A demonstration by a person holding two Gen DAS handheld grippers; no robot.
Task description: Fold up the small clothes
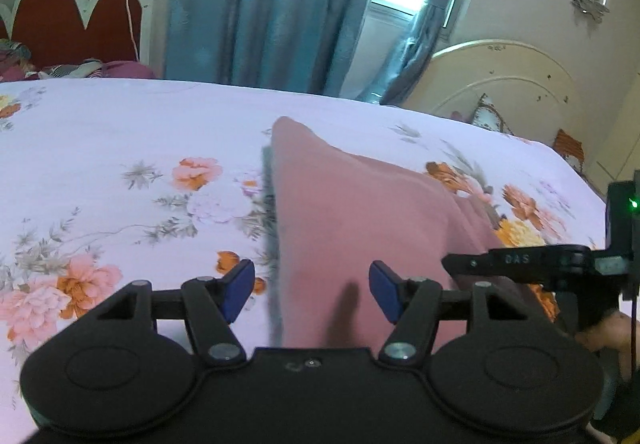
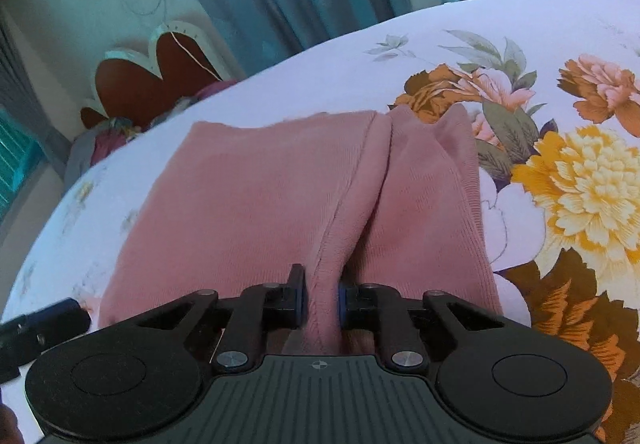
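A small pink knitted garment (image 1: 340, 204) lies on the flowered bedsheet (image 1: 120, 124), with a grey edge showing along its left side. My left gripper (image 1: 312, 290) stands open just above the garment's near left edge, its blue pads (image 1: 240, 286) apart and clear of the cloth. In the right wrist view the same pink garment (image 2: 260, 184) has a raised fold running down its middle. My right gripper (image 2: 322, 298) is shut on that fold at the near edge. The right gripper (image 1: 520, 260) also shows at the right of the left wrist view.
The bed's sheet (image 2: 540, 44) spreads wide around the garment. Blue curtains (image 1: 260, 4) and a window hang behind the bed. A red scalloped headboard (image 1: 68, 20) stands far left, a cream headboard (image 1: 500, 76) far right. A hand (image 1: 608, 332) shows at the right edge.
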